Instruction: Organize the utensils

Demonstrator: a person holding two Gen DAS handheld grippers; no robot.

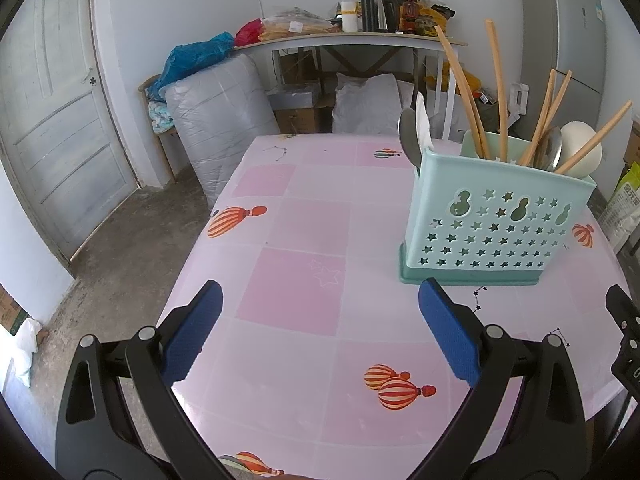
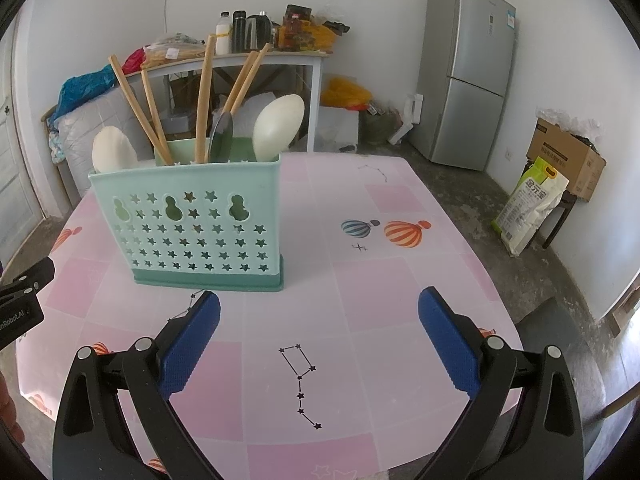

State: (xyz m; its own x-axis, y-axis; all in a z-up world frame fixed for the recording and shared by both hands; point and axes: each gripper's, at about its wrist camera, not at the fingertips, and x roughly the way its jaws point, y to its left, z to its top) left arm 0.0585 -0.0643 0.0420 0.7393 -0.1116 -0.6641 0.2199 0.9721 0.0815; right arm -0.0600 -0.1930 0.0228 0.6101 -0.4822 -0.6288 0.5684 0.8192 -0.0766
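**Utensils look stowed; little or nothing left on the table**

Take the caddy (image 2: pixel 204 232) as your landmark; it stands upright on the table (image 2: pixel 360 288), and every utensil you can see is already in it. Chopsticks (image 2: pixel 202 96) lean out of its rear compartment; a metal spoon (image 2: pixel 221 136) and a white spoon (image 2: pixel 278 126) stand with them toward the caddy's right end; another white spoon (image 2: pixel 114 154) sits at its left end; in the left wrist view a steel spoon (image 1: pixel 410 136) also rises at that end.

Your left gripper (image 1: pixel 320 332) hangs over the table in front of the caddy and to its left, jaws spread wide, holding nothing; your right gripper (image 2: pixel 320 340) hangs in front of the caddy and to its right, equally wide and empty.

No loose utensil shows on the cloth around the caddy in either view; so the sorting reads as finished, or nearly so. What may remain, if you care about it, is separating chopsticks from spoons, since they share the rear compartment; whether anything lies outside both views you cannot tell.
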